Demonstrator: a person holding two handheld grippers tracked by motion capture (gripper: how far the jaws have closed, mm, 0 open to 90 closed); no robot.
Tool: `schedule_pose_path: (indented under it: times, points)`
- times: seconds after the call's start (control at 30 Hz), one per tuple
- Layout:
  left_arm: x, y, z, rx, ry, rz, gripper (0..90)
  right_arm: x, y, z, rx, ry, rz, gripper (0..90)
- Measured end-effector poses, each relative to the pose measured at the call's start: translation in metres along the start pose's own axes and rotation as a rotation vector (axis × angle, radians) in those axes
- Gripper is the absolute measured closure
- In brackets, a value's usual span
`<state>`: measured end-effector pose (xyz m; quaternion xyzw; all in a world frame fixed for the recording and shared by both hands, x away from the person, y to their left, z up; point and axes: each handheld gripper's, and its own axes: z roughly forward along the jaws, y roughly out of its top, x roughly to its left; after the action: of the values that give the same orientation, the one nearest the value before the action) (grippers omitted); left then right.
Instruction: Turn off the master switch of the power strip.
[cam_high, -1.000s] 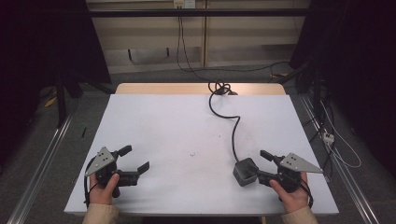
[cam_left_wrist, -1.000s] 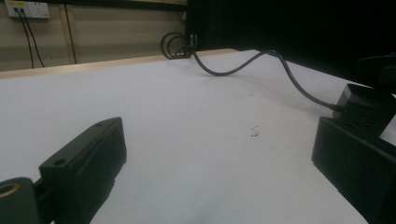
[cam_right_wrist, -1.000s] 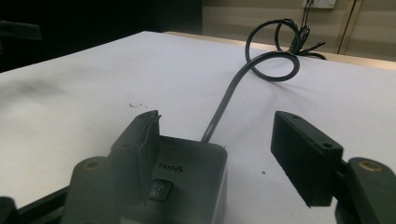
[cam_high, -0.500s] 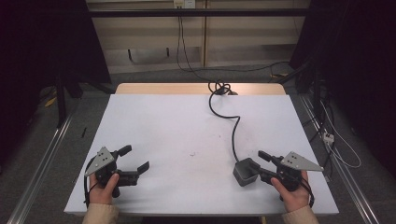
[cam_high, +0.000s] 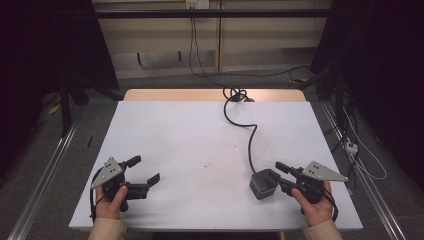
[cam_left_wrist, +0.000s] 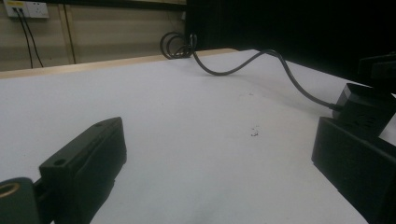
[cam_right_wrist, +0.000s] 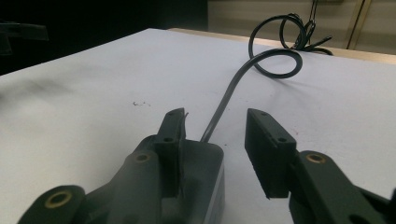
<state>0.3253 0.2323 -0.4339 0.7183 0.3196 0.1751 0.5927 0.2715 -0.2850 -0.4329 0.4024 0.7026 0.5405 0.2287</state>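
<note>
A dark grey power adapter (cam_high: 261, 186) lies on the white table (cam_high: 190, 135) at the front right. Its black cable (cam_high: 250, 135) runs to the far edge. My right gripper (cam_high: 275, 176) points left at it and straddles it. In the right gripper view the adapter (cam_right_wrist: 203, 172) sits between the jaws of that gripper (cam_right_wrist: 215, 126), which have just been closing. One jaw lies against its side, while a gap shows before the other pad (cam_right_wrist: 264, 149). My left gripper (cam_high: 145, 170) rests at the front left, open and with nothing in it (cam_left_wrist: 219, 172). The adapter (cam_left_wrist: 369, 109) shows far right.
The cable ends in a coil (cam_high: 235, 94) at the table's wooden far edge. Small dark specks (cam_high: 205, 165) mark the tabletop's middle. Metal rails (cam_high: 45, 175) run along the floor on both sides, and a wall socket (cam_high: 196, 4) sits behind.
The right gripper's jaws have drawn closer together around the adapter. Both hands and the left gripper have stayed where they were.
</note>
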Motion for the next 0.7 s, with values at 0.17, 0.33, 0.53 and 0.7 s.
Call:
schedule_pose_path:
  times: [0.17, 0.33, 0.53, 0.7]
  points:
    - [0.0, 0.0, 0.0, 0.001, 0.001, 0.0, 2.9, -0.0007, 0.0014, 0.0, 0.003, 0.005, 0.001, 63.7]
    - [0.0, -0.0001, 0.0001, 0.001, 0.0, 0.001, 2.9, -0.0022, 0.002, 0.0003, 0.01, 0.022, 0.004, 68.9]
    - [-0.0003, 0.0, 0.0003, 0.0, -0.001, 0.003, 2.9, -0.0031, 0.0029, 0.0, 0.018, 0.03, 0.008, 72.3]
    - [-0.0003, 0.0, 0.0003, -0.001, -0.003, 0.003, 2.9, -0.0047, 0.0032, -0.0006, 0.018, 0.032, 0.011, 73.6]
